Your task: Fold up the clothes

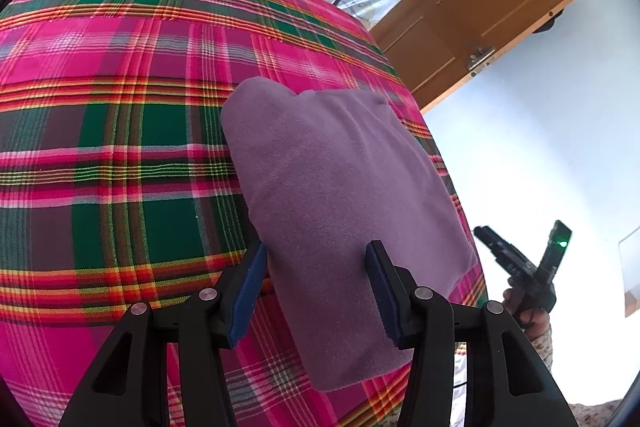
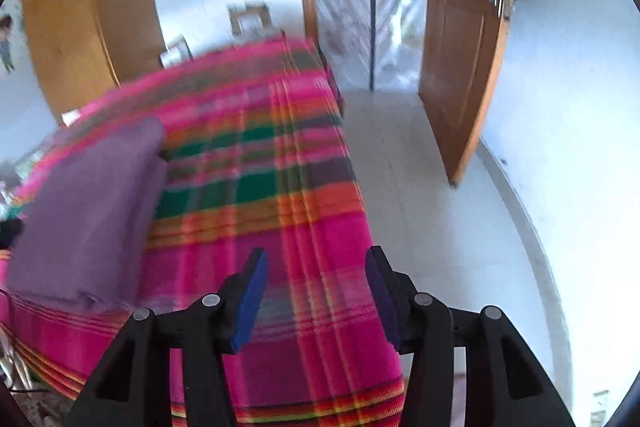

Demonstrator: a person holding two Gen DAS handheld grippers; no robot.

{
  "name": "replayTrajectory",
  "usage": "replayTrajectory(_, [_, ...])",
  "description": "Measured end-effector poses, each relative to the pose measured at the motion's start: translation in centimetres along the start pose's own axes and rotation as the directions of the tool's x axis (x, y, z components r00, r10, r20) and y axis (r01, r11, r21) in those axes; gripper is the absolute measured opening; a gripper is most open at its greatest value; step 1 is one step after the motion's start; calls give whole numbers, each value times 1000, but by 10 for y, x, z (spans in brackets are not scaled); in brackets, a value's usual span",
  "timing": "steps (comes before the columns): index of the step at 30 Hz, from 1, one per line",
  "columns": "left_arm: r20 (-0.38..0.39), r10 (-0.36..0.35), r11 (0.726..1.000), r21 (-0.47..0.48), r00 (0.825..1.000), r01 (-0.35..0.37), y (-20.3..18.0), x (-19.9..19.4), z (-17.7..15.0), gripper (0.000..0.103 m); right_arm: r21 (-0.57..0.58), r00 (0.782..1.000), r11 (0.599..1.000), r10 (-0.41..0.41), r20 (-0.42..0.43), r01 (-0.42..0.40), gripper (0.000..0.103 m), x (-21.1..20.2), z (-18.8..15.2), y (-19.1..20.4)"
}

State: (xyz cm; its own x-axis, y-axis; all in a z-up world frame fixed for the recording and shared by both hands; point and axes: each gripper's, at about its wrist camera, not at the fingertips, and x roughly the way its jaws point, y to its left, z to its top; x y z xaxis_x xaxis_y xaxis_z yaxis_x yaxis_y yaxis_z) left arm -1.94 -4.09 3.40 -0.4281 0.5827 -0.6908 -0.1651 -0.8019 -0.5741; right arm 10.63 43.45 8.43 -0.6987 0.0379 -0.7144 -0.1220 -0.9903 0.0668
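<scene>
Left gripper [image 1: 316, 287] hangs over the near end of the folded purple garment [image 1: 332, 195], jaws apart, nothing pinched. Right gripper [image 2: 316, 291] is likewise spread and empty, off the bed's side. Risk: the garment lies near the bed corner; a dragging pad could pull the soft fleecy stack loose or overboard. It rests on a woven plaid bedspread [image 1: 120, 131]. Beyond, a wooden door [image 1: 492, 7].
</scene>
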Motion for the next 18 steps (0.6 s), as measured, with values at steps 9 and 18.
replayTrajectory(9, [-7, -6, 1000, -6, 1000, 6, 1, -1, -3, 53, 29, 999, 1000, -6, -38, 7, 53, -3, -16, -8])
replayTrajectory(18, [2, -35, 999, -37, 999, 35, 7, -3, -7, 53, 38, 955, 955, 296, -21, -295, 53, 4, 9, 43])
